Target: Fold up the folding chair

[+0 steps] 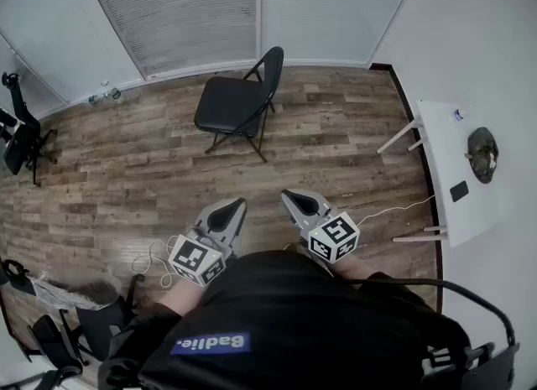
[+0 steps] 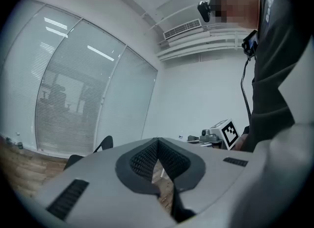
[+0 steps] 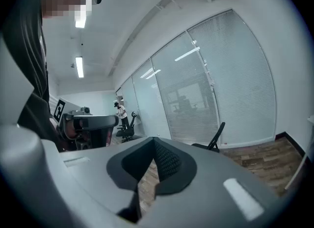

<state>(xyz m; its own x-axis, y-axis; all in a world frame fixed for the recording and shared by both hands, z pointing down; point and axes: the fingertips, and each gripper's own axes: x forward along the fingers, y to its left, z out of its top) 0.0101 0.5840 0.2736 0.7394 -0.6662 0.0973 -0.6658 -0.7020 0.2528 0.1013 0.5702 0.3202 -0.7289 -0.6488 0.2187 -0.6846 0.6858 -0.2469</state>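
Folding chair [image 1: 237, 105] stands open on the wood floor [image 1: 126, 170], black seat level and backrest upright, its back turned toward the right of the head view. It is close to the blind-covered glass wall [image 1: 185, 11] and well apart from both grippers. Nothing touches it. The left gripper view catches only the top of the backrest [image 2: 104, 143] above the gripper body; the right gripper view shows the chair in profile [image 3: 216, 139] against the glass. Left gripper [image 1: 238, 205] and right gripper [image 1: 287, 195] are held side by side low in front of the person's dark top [image 1: 285, 321], both pointed toward the chair. Left gripper jaws [image 2: 157, 139] are closed tip to tip with nothing between them (ribbed pads meet at the front). Right gripper jaws [image 3: 154, 139] are the same, closed and empty. A white table [image 1: 436, 170] stands against the right wall, carrying a dark lump [image 1: 482, 153] I cannot identify at this distance and a small black item [image 1: 459, 190]. A black office chair [image 1: 21, 141] sits at far left. A pale cable [image 1: 151, 258] lies looped on the floor by the left gripper.
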